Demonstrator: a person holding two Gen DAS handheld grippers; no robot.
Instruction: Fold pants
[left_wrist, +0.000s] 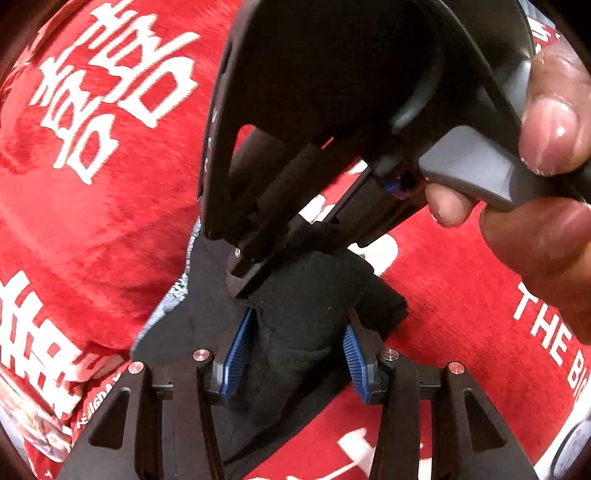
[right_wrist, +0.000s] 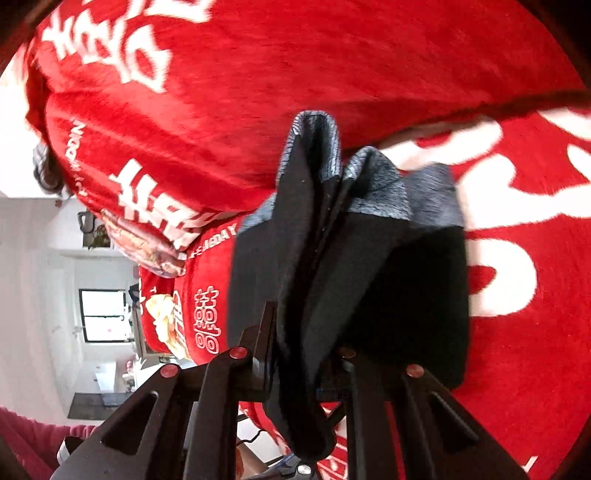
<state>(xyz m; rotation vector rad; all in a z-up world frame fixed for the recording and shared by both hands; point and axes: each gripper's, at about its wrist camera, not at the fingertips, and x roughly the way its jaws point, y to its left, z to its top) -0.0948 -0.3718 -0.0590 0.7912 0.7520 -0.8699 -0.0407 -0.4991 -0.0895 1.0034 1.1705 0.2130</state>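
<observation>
Left gripper is pointing steeply down over the red blanket; its blue-padded fingers are standing narrow, pinching a bunched fold of the black pants between them.

In the left wrist view the right gripper is reaching in from above, its tip meeting the same bundle just beyond the left fingers; a hand is squeezing its grey trigger.

Right wrist view: the right gripper is angled down, fingers nearly together, clamping gathered layers of the pants. The grey inner lining is showing at the far edge. The pants are hanging between both grippers above the blanket.

No containers in view.
</observation>
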